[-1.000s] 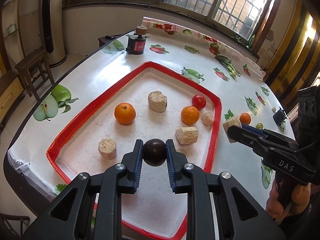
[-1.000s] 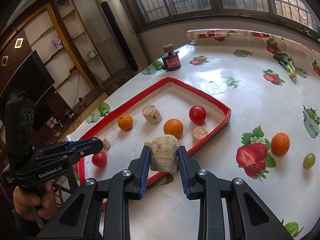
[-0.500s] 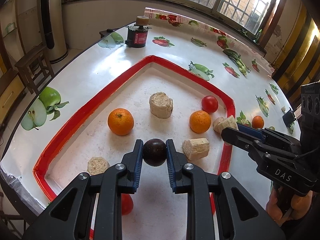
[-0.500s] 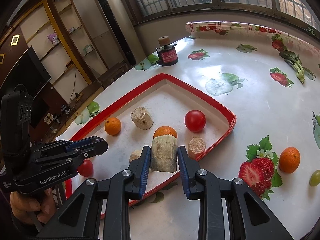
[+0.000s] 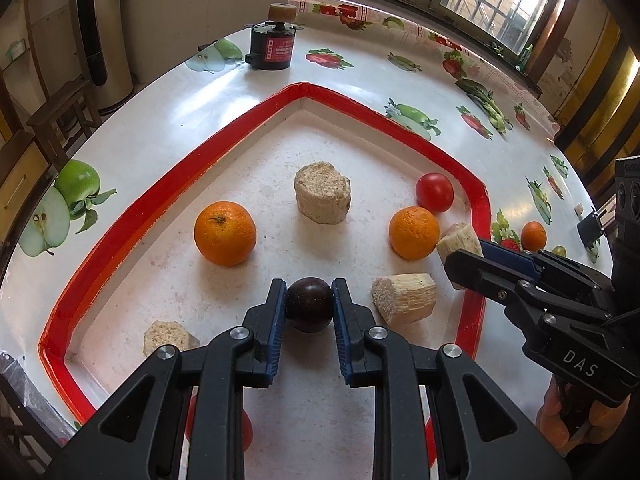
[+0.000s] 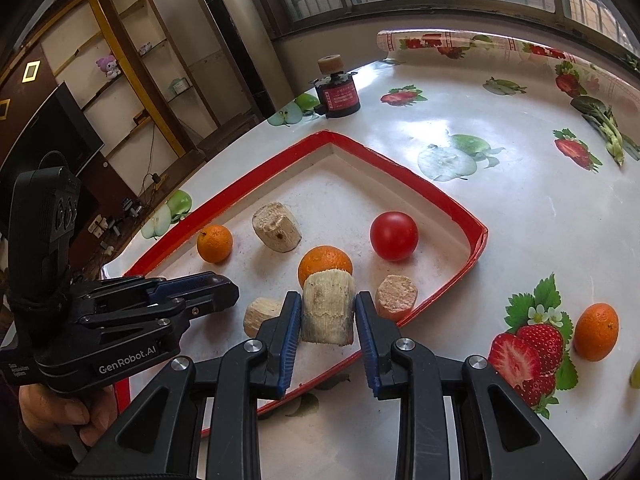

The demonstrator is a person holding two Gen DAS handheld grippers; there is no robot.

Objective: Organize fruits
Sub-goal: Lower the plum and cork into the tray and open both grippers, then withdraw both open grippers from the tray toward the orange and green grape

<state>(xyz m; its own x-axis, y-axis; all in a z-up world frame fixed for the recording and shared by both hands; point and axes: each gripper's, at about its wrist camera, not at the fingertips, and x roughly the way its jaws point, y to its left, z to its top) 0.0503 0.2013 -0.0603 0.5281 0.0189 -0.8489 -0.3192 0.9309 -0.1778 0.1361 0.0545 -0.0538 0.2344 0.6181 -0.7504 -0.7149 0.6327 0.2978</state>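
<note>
My left gripper (image 5: 309, 287) is shut on a dark purple round fruit (image 5: 309, 312) and holds it just above the floor of the red-rimmed white tray (image 5: 224, 140). In the right wrist view my right gripper (image 6: 328, 298) is shut on a pale cane chunk (image 6: 328, 318), low over the tray's near rim (image 6: 440, 292). Two oranges (image 5: 225, 233) (image 5: 413, 233), a red tomato (image 5: 434, 192) and several cane chunks (image 5: 322, 192) lie in the tray. Another red fruit (image 5: 218, 428) shows partly under my left gripper's body.
On the fruit-print tablecloth right of the tray lie a small orange (image 6: 596, 332) and a green grape (image 6: 635, 373). A black and red jar (image 5: 272, 46) stands at the table's far edge. A hand (image 6: 60, 412) holds the left gripper's handle.
Both grippers have moved forward and down over the tray, each still holding its piece. The fruit in the tray has not moved.
</note>
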